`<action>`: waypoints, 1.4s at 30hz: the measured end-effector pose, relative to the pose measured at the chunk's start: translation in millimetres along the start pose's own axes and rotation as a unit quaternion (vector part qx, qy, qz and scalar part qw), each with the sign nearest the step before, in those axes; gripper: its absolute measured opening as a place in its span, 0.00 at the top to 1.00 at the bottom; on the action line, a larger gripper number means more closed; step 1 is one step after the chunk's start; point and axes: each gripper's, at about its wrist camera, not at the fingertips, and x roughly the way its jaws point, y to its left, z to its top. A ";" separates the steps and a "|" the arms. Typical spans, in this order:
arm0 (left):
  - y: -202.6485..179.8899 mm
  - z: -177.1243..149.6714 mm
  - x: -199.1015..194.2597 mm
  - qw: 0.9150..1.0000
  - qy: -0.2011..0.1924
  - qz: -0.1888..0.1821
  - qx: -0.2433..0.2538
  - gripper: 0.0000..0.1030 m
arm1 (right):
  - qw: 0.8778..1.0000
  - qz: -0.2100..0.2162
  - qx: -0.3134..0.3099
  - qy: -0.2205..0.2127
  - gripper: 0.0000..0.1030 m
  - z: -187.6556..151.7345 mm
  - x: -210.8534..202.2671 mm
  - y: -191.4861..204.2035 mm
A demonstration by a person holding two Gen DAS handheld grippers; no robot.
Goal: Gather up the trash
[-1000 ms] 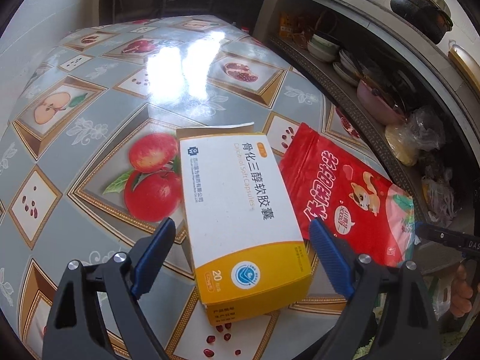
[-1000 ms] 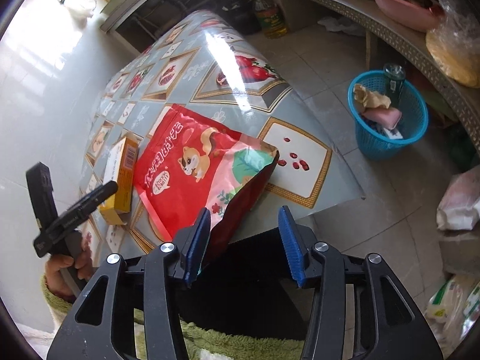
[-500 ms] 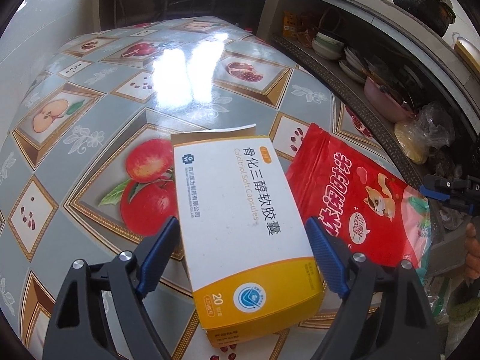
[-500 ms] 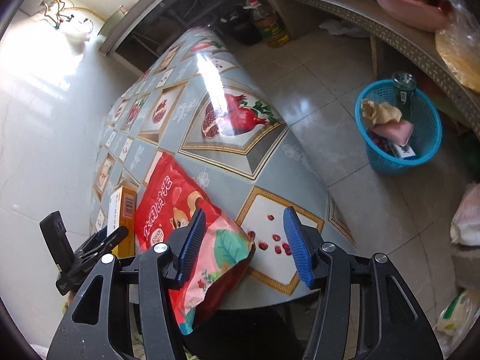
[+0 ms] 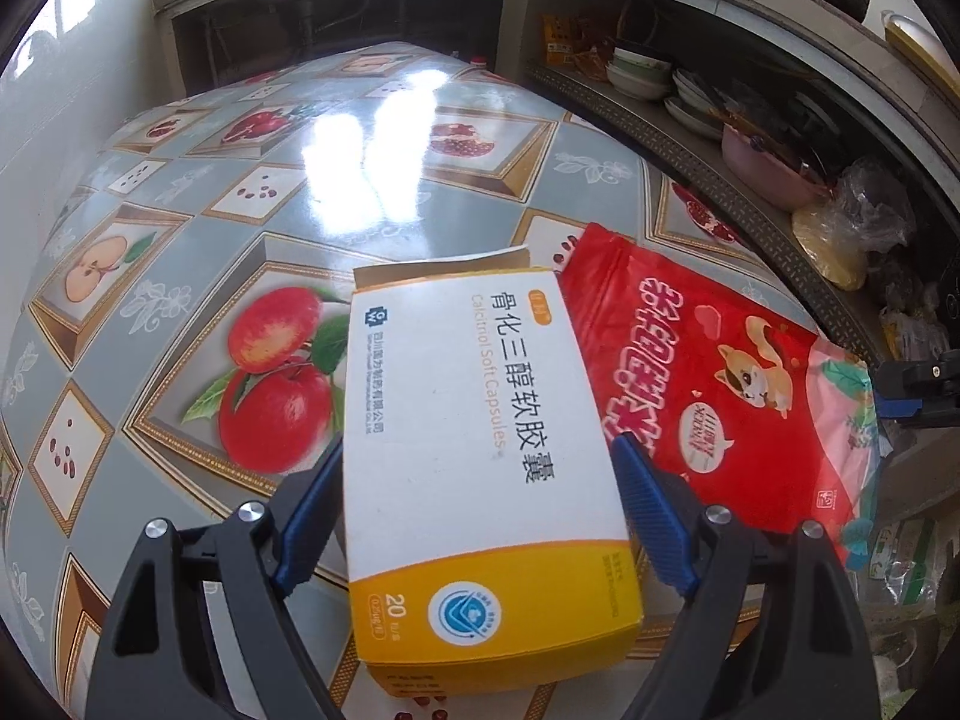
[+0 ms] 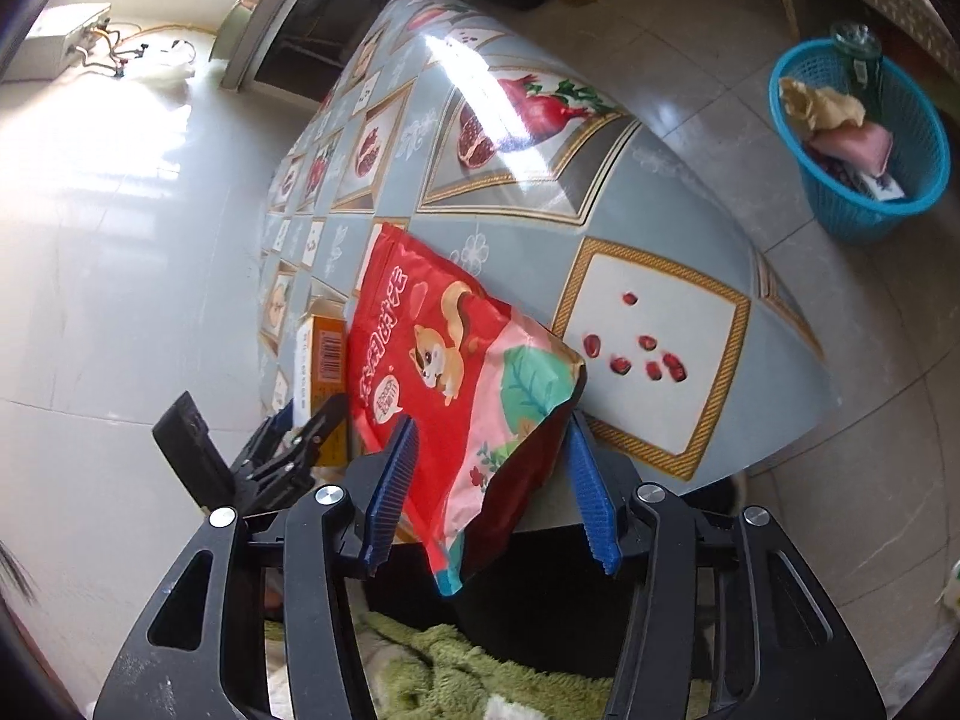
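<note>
Left gripper (image 5: 477, 516): jaws spread wide, one blue pad on each side of the medicine box; pads sit right at the box's long sides, and whether they press on it cannot be told.
Medicine box (image 5: 480, 432): white and yellow carton, flat on the table (image 5: 384, 180), lengthwise between the left jaws; its yellow end is nearest the camera and its opened flap points away.
Right gripper (image 6: 489, 480): jaws closing, with the torn corner of the snack bag between them; pads stand either side of the bag, not clearly pressing it.
Snack bag (image 6: 444, 360): red pouch with a cartoon squirrel, lying on the table just right of the box; its near end hangs past the table edge, into the right jaws.
Box and bag: side by side, edges touching or nearly so.
Table: glossy cloth printed with apples and pomegranates, bare beyond the two items.
Blue basket (image 6: 864, 138): on the floor past the table's far right, well apart from both grippers, already holding scraps and a bottle.
Shelves (image 5: 690, 90): along the right wall, stacked with bowls and plates.
</note>
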 end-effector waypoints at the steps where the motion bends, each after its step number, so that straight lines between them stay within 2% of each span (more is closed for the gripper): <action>1: -1.3 0.2 0.2 1.000 0.000 -0.002 0.002 0.19 | 1.000 0.012 0.007 0.003 0.58 -0.5 2.5 -1.4; 7: -3.9 0.5 1.4 1.000 -0.003 -0.005 0.005 0.19 | 0.992 0.111 0.050 0.023 0.62 -2.9 18.0 -7.5; 9: -3.3 0.7 1.4 1.000 -0.004 -0.007 0.004 0.19 | 0.994 0.099 0.049 0.021 0.66 -5.1 24.8 -4.3; 11: -2.4 1.0 1.1 1.000 -0.006 -0.009 0.002 0.20 | 0.995 0.088 0.048 0.024 0.75 -7.0 33.0 -0.8; 13: -0.8 1.4 0.8 1.000 -0.006 -0.005 0.002 0.25 | 0.994 0.090 0.050 0.027 0.85 -8.7 39.2 2.3; 16: 4.4 0.7 -2.0 1.000 -0.005 -0.011 -0.008 0.32 | 0.995 0.090 0.045 0.014 0.92 -7.7 38.0 6.1; 26: 19.0 1.0 -6.6 0.997 -0.003 -0.052 -0.048 0.32 | 0.996 0.065 0.024 -0.065 0.97 -2.0 0.9 7.7; 30: 20.0 3.6 -13.1 0.997 -0.010 -0.055 -0.057 0.32 | 0.993 0.061 0.020 -0.094 0.97 -1.1 -11.3 9.5; 42: 16.8 18.8 -36.4 0.995 -0.045 -0.062 -0.060 0.32 | 0.987 0.082 0.028 -0.133 0.98 2.7 -32.6 2.1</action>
